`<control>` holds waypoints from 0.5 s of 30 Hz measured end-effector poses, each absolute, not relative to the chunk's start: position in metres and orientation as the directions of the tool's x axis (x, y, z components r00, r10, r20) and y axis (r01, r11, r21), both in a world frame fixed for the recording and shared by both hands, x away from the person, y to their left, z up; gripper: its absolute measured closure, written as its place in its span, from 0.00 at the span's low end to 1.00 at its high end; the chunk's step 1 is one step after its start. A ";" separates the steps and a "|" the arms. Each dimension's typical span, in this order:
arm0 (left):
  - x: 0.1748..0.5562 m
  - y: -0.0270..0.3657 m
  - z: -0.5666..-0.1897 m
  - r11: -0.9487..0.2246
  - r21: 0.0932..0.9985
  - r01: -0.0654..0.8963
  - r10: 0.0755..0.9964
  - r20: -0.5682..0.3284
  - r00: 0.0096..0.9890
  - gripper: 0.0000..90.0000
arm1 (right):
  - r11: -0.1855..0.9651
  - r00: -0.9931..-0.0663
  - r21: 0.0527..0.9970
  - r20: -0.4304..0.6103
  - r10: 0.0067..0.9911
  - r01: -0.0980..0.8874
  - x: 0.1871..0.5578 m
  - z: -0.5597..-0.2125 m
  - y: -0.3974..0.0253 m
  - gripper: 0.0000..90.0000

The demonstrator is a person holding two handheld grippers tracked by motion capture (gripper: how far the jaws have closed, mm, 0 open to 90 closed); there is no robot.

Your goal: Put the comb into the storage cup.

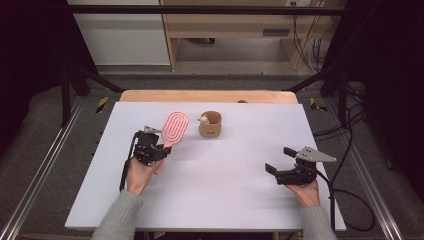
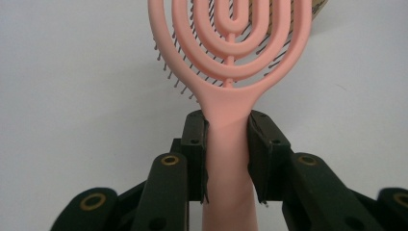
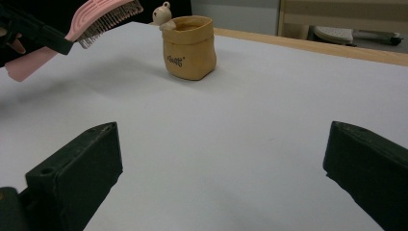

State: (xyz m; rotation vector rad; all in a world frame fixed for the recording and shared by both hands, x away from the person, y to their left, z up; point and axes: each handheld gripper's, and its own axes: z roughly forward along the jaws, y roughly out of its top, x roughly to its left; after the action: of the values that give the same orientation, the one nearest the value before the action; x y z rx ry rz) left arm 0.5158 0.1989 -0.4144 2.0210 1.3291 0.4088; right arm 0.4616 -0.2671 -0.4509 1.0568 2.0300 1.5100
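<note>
White table top [image 1: 215, 180] on a wooden board, grey floor and wooden furniture behind, black frame rails at both sides; high view: left gripper [image 1: 161, 147] clamped on the handle of a pink hairbrush [image 1: 175, 128], brush head pointing away toward the far edge; right gripper [image 1: 280, 160] spread wide, holding nothing, well apart from the brush; tan pot [image 1: 211, 124] just beside the brush head, a small pale figure at its rim.

Left gripper view: jaws pressed on either side of the pink handle, just below the looped head [image 2: 230, 43]; dark bristles beneath; bare white surface all around.

Right gripper view: jaws far apart over bare table; tan pot [image 3: 188, 46] upright ahead, its inside hidden; hairbrush [image 3: 96, 19] raised off the table at upper left, bristles down.
</note>
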 end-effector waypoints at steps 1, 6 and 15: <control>0.515 0.200 -0.414 -0.253 0.685 0.683 0.895 -0.102 0.434 0.78 | 0.132 -0.636 0.933 0.120 0.762 0.334 0.462 -0.451 -0.267 0.00; 0.508 0.203 -0.412 -0.247 0.716 0.653 0.890 -0.099 0.445 0.78 | 0.130 -0.636 0.934 0.122 0.762 0.334 0.461 -0.451 -0.267 0.00; 0.495 0.203 -0.408 -0.232 0.765 0.601 0.872 -0.110 0.477 0.78 | 0.125 -0.636 0.935 0.124 0.762 0.332 0.461 -0.450 -0.267 0.00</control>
State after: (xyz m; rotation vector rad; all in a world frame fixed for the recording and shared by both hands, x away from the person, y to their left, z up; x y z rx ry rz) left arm 0.4954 0.2034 -0.4082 1.9445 1.2223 0.4413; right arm 0.4612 -0.2666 -0.4502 1.0574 2.0247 1.5187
